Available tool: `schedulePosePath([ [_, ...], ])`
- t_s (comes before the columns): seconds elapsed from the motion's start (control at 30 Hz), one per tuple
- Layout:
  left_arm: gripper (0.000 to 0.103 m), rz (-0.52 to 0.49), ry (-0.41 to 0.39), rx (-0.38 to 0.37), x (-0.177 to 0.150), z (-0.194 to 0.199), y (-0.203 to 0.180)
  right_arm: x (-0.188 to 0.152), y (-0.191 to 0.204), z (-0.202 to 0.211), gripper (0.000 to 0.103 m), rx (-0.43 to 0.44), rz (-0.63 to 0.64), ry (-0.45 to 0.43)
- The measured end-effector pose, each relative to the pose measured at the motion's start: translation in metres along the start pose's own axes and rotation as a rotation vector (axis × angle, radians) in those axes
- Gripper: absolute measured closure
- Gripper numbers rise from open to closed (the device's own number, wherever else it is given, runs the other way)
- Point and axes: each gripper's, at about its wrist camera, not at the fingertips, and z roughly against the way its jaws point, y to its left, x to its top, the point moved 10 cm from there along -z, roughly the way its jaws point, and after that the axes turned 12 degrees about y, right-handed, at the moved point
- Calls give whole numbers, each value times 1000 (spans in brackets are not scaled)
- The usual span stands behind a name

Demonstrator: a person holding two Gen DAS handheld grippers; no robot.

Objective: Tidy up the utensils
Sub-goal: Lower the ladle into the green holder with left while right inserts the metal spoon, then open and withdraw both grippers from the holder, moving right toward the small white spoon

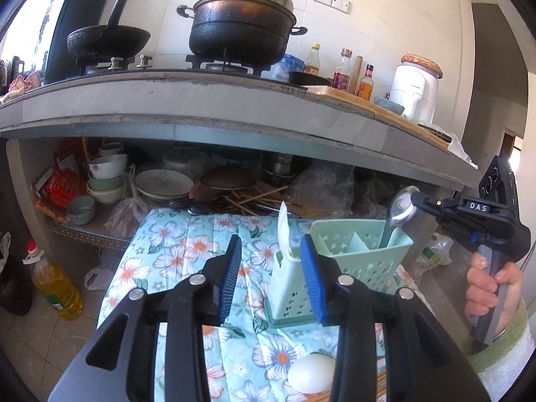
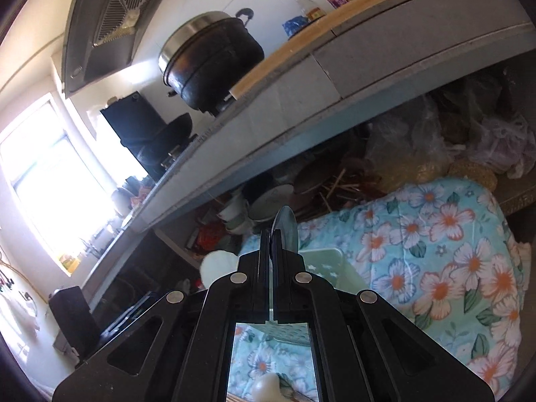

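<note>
Metal spoon point(image 1: 402, 206), handle down in the green utensil caddy point(image 1: 361, 251), bowl pinched by the clenched right gripper point(image 1: 415, 199) for lowering in; left gripper point(image 1: 271, 268) released before the caddy, gripping nothing.

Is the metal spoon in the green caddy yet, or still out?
Partly in: the spoon's handle is down inside the caddy, while the right tongs pinch its bowl above the rim.

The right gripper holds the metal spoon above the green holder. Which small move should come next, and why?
Probably open the right gripper. It is shut on the bowl of the metal spoon, and the handle already stands inside the far compartment of the green holder, so letting go should leave the spoon standing there.
</note>
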Motion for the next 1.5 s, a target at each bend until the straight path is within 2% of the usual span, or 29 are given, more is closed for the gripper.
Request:
schedulePosePath([
  [0.13,66,4,8,8,-8,1,3,-6,-5,0,99,-88,4,23],
  [0.33,62,10,7,18,-13,6,6,-6,-8,21,87,-120,-14,-21],
  [0.53,58,8,-5,25,-15,13,5,-9,-16,46,85,-126,-50,-66],
  [0.7,57,2,-7,26,-18,17,2,-25,-20,64,80,-159,-59,-62],
  [0.9,54,-5,9,29,-27,20,-1,-64,-21,68,62,-241,-29,5],
  [1.1,51,5,57,34,-45,15,0,-112,-29,55,53,-330,-19,125],
  [1.27,49,15,112,35,-65,4,2,-151,-38,41,50,-382,-34,212],
  [1.5,46,0,192,47,-92,-13,0,-200,-45,31,46,-419,-42,275],
])
